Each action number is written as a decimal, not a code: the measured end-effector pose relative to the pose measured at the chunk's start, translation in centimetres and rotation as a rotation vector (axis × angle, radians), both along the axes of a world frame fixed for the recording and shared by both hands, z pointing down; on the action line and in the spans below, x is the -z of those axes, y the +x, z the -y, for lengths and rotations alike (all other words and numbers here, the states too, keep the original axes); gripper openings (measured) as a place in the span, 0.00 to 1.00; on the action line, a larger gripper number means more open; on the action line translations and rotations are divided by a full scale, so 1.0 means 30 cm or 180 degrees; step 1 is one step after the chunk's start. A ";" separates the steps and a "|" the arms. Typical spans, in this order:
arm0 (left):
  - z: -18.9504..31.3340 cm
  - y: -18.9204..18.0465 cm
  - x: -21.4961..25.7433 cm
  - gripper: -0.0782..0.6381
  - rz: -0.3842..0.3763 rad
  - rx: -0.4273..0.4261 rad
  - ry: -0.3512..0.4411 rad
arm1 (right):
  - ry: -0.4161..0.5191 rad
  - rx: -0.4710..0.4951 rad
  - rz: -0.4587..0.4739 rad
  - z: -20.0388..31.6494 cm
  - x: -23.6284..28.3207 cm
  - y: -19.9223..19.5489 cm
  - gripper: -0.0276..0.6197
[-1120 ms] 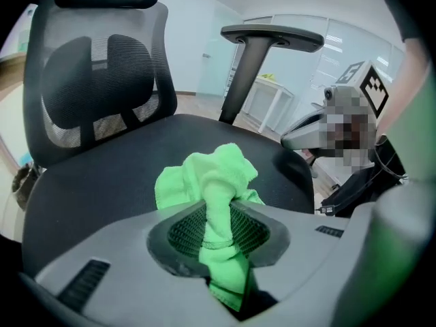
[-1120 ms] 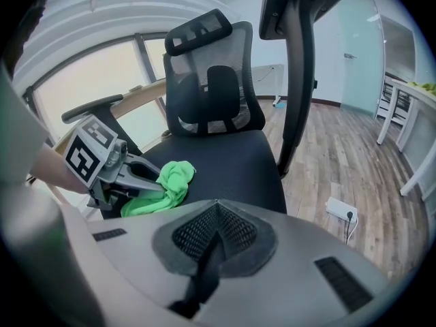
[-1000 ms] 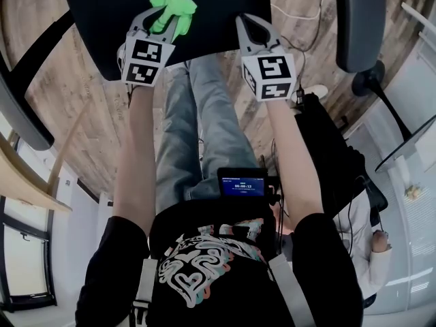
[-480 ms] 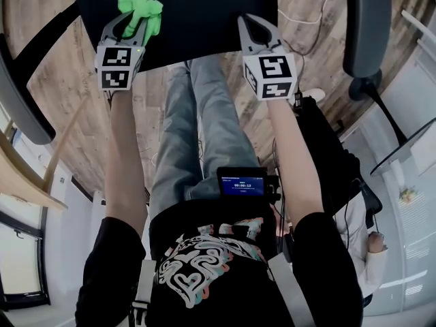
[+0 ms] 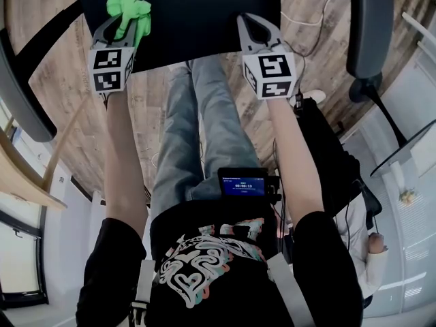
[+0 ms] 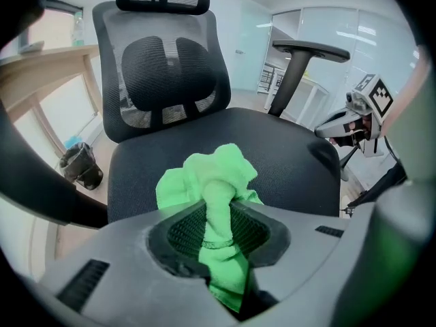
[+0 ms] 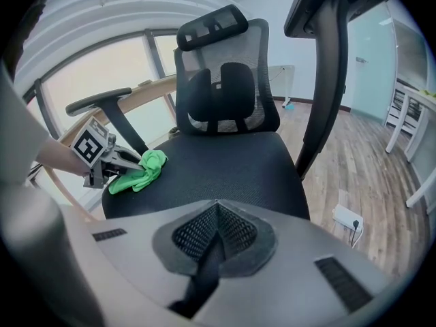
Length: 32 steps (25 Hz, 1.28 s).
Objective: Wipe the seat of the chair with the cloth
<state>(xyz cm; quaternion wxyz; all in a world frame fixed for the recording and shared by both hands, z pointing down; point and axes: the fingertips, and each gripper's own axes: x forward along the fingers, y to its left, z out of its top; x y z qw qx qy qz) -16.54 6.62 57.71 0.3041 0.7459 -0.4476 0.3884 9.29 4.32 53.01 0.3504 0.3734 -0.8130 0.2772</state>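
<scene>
**Shifted leftward since the earlier frame**

Compared with a second ago, the left gripper is further left. Its jaws are clamped on the crumpled bright green cloth, which lies at the front left corner of the black fabric chair seat. The right gripper is over the front edge, its jaws together and empty.

left gripper jaws closed on green cloth, cloth bunched on black chair seat

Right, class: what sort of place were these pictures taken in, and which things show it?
Most likely an office: a mesh-backed office chair with headrest and armrests, a light wooden desk beside it, and glass partitions behind.
</scene>
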 end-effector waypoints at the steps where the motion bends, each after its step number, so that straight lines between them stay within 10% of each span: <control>1: 0.000 -0.003 -0.002 0.24 0.0000 0.0015 0.0002 | -0.0004 0.0007 -0.0001 -0.002 -0.003 -0.005 0.05; 20: 0.067 0.123 -0.021 0.24 -0.0209 -0.0100 0.0036 | -0.0003 -0.0136 0.0002 0.005 -0.012 0.054 0.05; 32: 0.110 0.461 -0.011 0.24 -0.0623 -0.0885 0.0014 | 0.0037 -0.0379 0.0021 0.017 0.006 0.138 0.05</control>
